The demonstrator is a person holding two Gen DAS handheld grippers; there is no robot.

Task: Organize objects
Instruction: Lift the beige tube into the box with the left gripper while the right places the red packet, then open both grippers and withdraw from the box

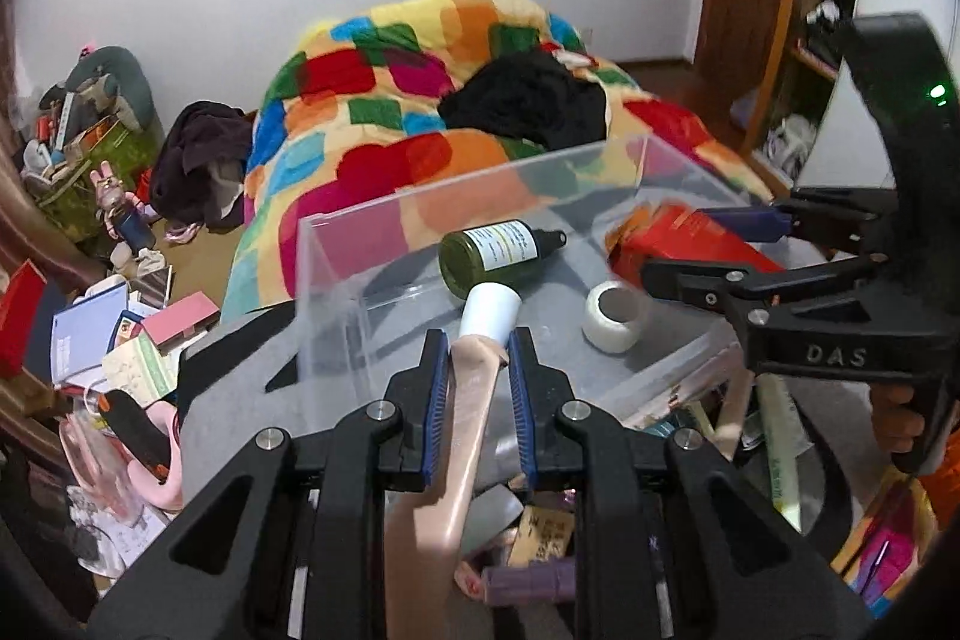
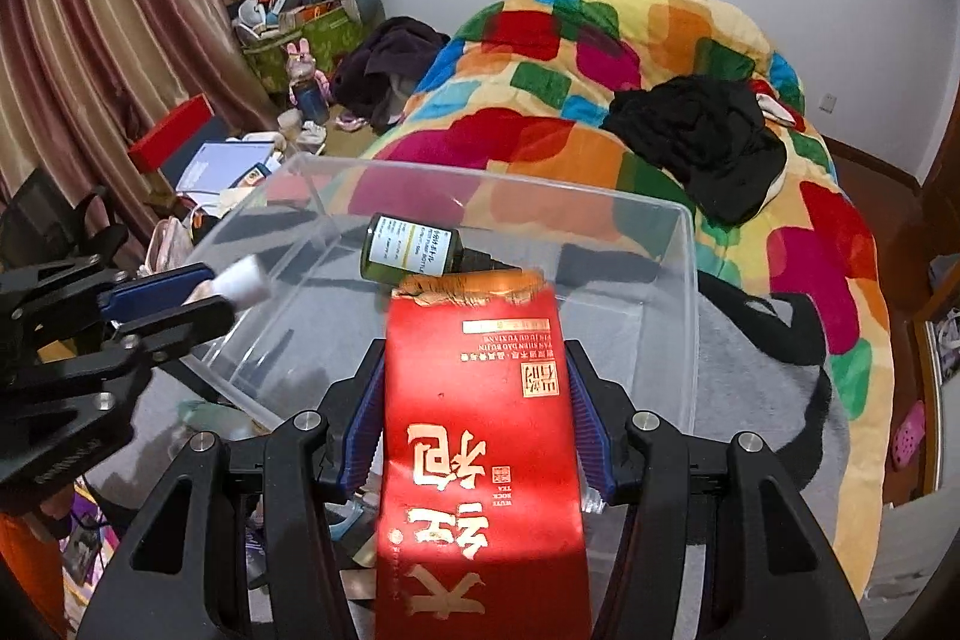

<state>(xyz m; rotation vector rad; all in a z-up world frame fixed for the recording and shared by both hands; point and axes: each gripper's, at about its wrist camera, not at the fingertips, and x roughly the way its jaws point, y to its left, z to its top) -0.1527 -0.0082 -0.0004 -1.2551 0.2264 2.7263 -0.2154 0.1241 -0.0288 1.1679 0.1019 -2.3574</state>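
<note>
Black hand-held gripper arms filled the bottom of both wrist views, each one carrying something toward a clear plastic bin (image 2: 672,244) that sat on a grey surface (image 1: 240,400) at the foot of a bed. Behind the bin lay the bed's patchwork quilt (image 2: 600,58) in bright colours, with a black garment (image 2: 696,142) heaped on it.

Largest of the carried things was a red tea packet (image 2: 480,448) with gold lettering and a torn top edge. The right hand-held gripper (image 2: 477,430) had its pads clamped on the packet's two sides, and the packet's top reached over the near wall of the bin.

Smaller was a pale pink tube with a white cap (image 1: 474,382). The left hand-held gripper (image 1: 478,394) was closed on its neck, cap pointing into the bin from the side wall.

Already inside the bin were a dark green spray bottle (image 1: 498,253) lying on its side and a roll of white tape (image 1: 615,316) (standing apart from the bottle).

By my reading, the step in hand was the delivery of both items into the bin, with neither yet let go. The next move would likely call for carrying each item past the wall to a bare patch of floor, lowering it clear of bottle and tape, then spreading the pads.
</note>
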